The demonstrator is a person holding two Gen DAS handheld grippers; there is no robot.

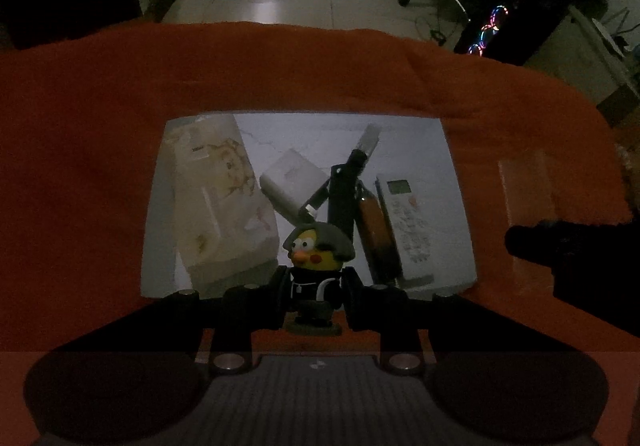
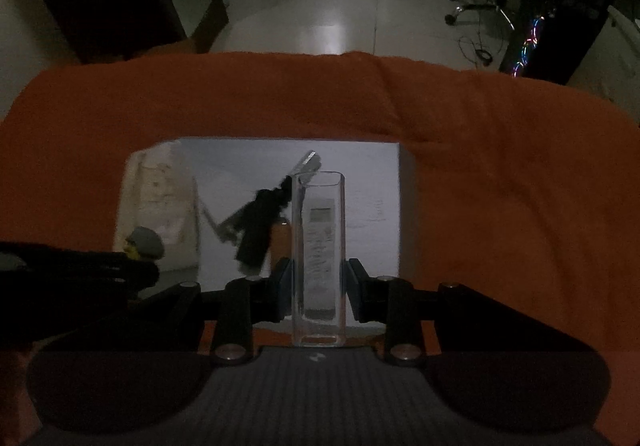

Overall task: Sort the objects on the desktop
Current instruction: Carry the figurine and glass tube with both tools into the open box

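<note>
The left gripper (image 1: 314, 296) is closed on a small duck figurine (image 1: 318, 250): yellow face, orange beak, red cheek spots, grey cap, dark body on a round base. It stands upright between the fingers, at the near edge of the white tray (image 1: 448, 150). The right gripper (image 2: 316, 286) is clamped on a clear rectangular container (image 2: 319, 258), held upright with its open mouth on top, also at the tray's near edge.

Inside the tray, a tissue pack (image 1: 218, 190) fills the left side, a white box (image 1: 290, 182) lies just beside it, a black tool (image 1: 344, 190) leans across the middle, and an amber bottle (image 1: 376, 234) sits against a remote control (image 1: 406, 218) on the right. In the dim light the black tool's exact kind cannot be made out.

The tray's far half is mostly bare. Orange cloth (image 1: 280, 74) surrounds the tray on all sides, with open room to the tray's right.
</note>
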